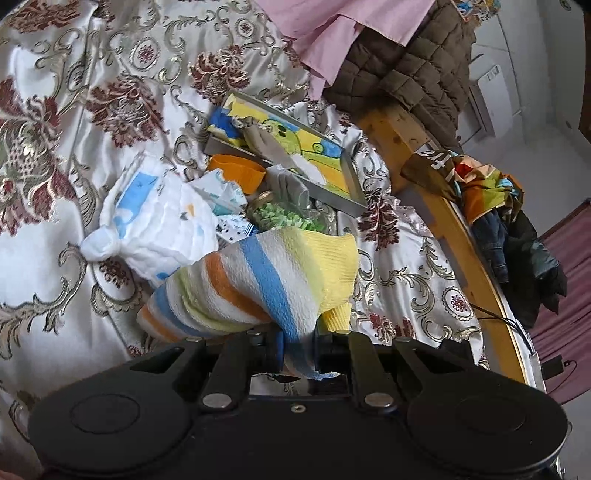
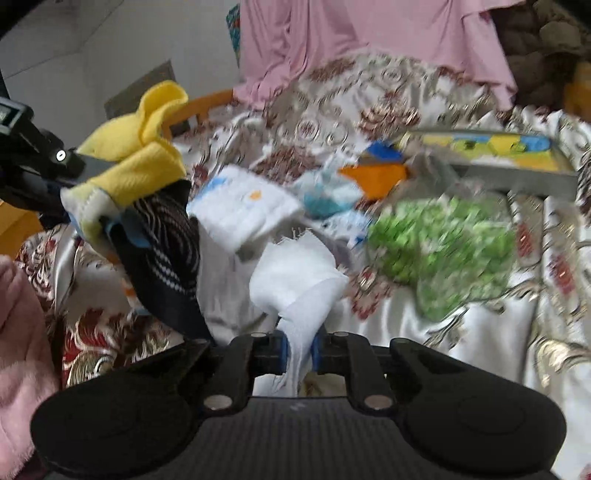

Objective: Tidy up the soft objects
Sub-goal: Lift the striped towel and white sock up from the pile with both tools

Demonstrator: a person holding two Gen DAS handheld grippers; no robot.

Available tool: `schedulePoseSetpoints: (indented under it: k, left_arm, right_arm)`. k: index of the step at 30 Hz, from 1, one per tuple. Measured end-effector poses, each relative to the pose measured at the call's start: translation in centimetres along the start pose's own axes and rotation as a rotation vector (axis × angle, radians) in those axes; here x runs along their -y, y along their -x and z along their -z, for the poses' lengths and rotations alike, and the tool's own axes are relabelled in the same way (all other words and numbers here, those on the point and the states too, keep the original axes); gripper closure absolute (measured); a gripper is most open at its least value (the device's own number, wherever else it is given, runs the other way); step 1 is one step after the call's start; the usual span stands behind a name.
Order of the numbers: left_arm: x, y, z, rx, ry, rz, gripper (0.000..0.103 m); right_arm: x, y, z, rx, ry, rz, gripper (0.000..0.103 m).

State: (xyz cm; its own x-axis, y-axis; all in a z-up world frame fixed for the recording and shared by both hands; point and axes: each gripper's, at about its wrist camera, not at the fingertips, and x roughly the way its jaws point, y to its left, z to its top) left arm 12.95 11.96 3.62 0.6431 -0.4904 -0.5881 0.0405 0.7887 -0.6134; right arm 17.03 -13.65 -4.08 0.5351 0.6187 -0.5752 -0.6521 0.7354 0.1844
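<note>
In the left wrist view my left gripper point(image 1: 298, 350) is shut on a striped sock point(image 1: 251, 280) with yellow, blue, orange and white bands, held above the patterned bedspread point(image 1: 74, 147). The right wrist view shows my right gripper point(image 2: 298, 350) shut on a white cloth point(image 2: 295, 284) that bunches up just ahead of the pads. At the left of that view the left gripper point(image 2: 122, 229) holds the sock's yellow end point(image 2: 140, 162). A dark striped cloth point(image 2: 166, 254) hangs beside it; I cannot tell whether it is gripped.
On the bed lie a white printed cloth bundle point(image 1: 159, 221), an orange cup point(image 1: 240, 171), a jar of green bits point(image 1: 273, 216) and a framed picture point(image 1: 288, 147). A pink sheet point(image 1: 332, 29) and brown quilted jacket point(image 1: 406, 74) lie behind. Clothes point(image 1: 498, 206) hang over the wooden rail point(image 1: 443, 214).
</note>
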Motion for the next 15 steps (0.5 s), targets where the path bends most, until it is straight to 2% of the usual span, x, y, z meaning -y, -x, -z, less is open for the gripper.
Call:
schedulePoseSetpoints:
  k: [15]
  left_arm:
    - [2.6,-0.9,-2.0,0.022,-0.063,0.044,0.087]
  right_arm:
    - [1.4,3.3,-1.7,0.123,-0.023,0.064,0.09]
